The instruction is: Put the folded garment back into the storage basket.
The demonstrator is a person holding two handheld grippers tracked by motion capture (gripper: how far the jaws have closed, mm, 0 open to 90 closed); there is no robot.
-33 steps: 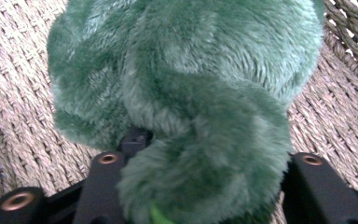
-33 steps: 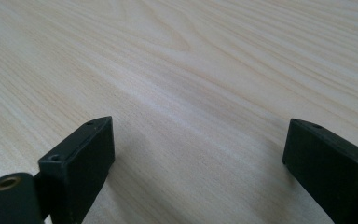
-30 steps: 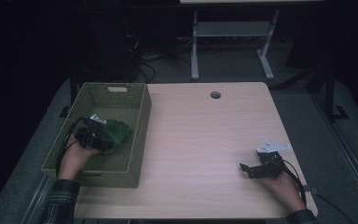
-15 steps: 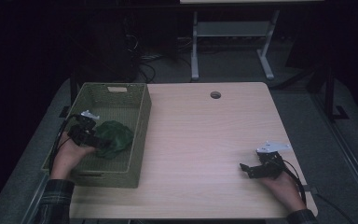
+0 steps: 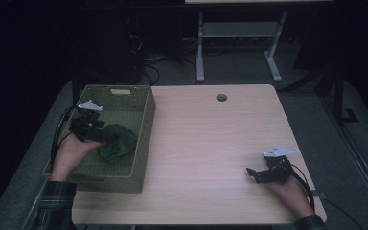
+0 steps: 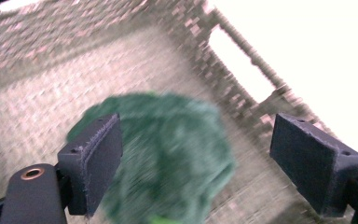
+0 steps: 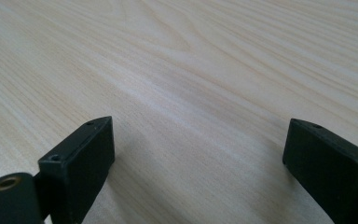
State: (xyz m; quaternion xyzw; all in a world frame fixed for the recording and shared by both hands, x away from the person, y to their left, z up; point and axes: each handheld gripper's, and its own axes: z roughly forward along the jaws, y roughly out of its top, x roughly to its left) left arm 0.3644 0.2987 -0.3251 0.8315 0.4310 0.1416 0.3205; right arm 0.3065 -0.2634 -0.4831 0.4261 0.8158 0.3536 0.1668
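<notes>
Releasing: left gripper (image 5: 106, 136) fingers have just been opening, wide apart over cloth (image 6: 168, 154), nothing gripped.
Cloth: lying in basket (image 5: 143, 139), its destination.
Right gripper (image 5: 258, 173): fingers spread, empty, parked on bench (image 5: 211, 143).

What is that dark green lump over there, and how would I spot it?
Find the pale wooden table, then the olive woven basket along its left edge. On the basket's floor lies a crumpled dark green cloth, just below the open left gripper. It is the one soft, deep-green thing against the lighter weave.
</notes>
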